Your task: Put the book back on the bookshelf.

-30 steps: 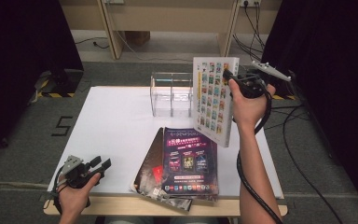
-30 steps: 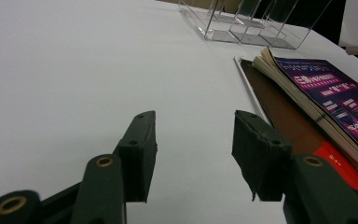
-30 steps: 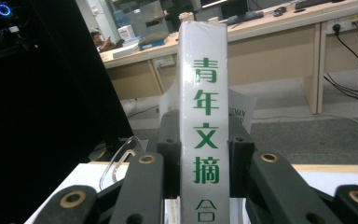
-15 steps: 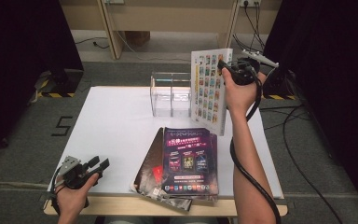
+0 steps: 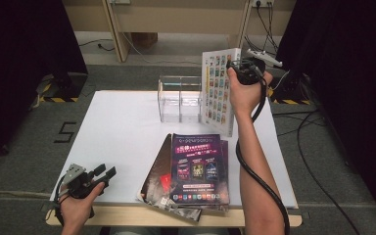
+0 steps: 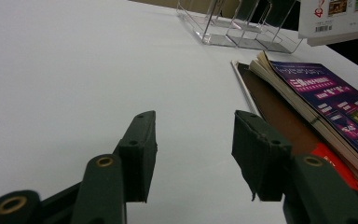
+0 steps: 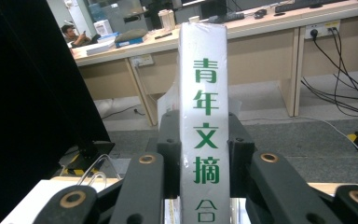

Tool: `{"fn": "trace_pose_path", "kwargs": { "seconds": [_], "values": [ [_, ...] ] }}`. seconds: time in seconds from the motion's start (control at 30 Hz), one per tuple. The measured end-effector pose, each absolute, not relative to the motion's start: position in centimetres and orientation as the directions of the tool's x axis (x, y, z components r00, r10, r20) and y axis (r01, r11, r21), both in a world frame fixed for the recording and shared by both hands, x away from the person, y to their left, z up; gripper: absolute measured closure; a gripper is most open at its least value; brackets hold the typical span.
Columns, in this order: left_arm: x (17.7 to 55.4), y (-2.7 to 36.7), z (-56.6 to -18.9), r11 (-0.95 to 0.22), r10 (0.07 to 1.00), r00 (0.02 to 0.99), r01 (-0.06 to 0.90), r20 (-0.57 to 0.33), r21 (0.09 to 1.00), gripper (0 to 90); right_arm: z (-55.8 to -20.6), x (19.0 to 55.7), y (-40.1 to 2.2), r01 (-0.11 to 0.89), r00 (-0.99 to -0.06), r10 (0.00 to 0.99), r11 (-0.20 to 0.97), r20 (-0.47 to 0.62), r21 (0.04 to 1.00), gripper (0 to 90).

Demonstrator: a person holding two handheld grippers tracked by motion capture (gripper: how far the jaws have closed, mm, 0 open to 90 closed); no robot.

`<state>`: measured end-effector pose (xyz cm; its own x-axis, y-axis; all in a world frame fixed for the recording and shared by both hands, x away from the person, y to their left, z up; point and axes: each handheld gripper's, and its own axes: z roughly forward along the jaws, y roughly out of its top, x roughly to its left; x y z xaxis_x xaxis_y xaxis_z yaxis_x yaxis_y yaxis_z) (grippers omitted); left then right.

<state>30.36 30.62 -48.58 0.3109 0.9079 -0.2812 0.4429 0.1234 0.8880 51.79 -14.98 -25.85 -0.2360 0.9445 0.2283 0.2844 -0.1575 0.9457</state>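
a: right tool (image 5: pixel 240 66) state?

b: clamped on a thick bound volume (image 5: pixel 219 88), one pad on each cover. in the right gripper view the white spine with green characters (image 7: pixel 204 121) stands upright between the two black jaws, both pads flat against it.

a: where is the volume relative to that tool?

b: it hangs below and to the left of the tool in the high view, held on edge in the air, its cover of small coloured pictures facing the person. its lower edge is above the worktop (image 5: pixel 122 132), not resting on it.

a: what sits nearest to it?

b: a clear acrylic rack (image 5: pixel 180 98), just left of the held volume and lower than the tool. whether the volume touches the rack, i cannot tell.

a: left tool (image 5: pixel 103 174)?

b: jaws apart, nothing between them. the left gripper view shows bare white worktop in the gap between the pads (image 6: pixel 142 154). it is low over the near left corner of the worktop.

a: anything beside it?

b: a stack of magazines (image 5: pixel 196 171) lies flat to the right of the left tool, purple cover on top, apart from the jaws. in the left gripper view the stack (image 6: pixel 317 102) runs along the right, with the rack (image 6: pixel 242 28) farther ahead.
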Motion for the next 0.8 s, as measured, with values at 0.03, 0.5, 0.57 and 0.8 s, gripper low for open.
{"fn": "trace_pose_path", "kwargs": {
  "seconds": [0.03,0.5,0.57,0.8],
  "values": [
    [30.4,30.7,-48.6,0.121,0.909,0.311,0.441,-0.278,0.889,49.1,-25.9,51.9,-14.9,0.283,-0.232,0.946,-0.156,0.226,0.946,74.0],
    [30.3,30.8,-48.5,0.117,0.908,0.317,0.433,-0.273,0.894,49.1,-26.9,54.3,-13.4,0.285,-0.211,0.954,-0.151,0.215,0.947,73.9],
    [30.3,30.8,-48.5,0.118,0.908,0.317,0.432,-0.273,0.894,49.2,-26.9,54.5,-13.3,0.284,-0.210,0.954,-0.149,0.213,0.947,73.9],
    [30.4,30.9,-48.5,0.119,0.906,0.321,0.432,-0.276,0.894,49.2,-27.2,56.0,-12.0,0.259,-0.204,0.959,-0.141,0.196,0.956,73.8]
  ]
}}
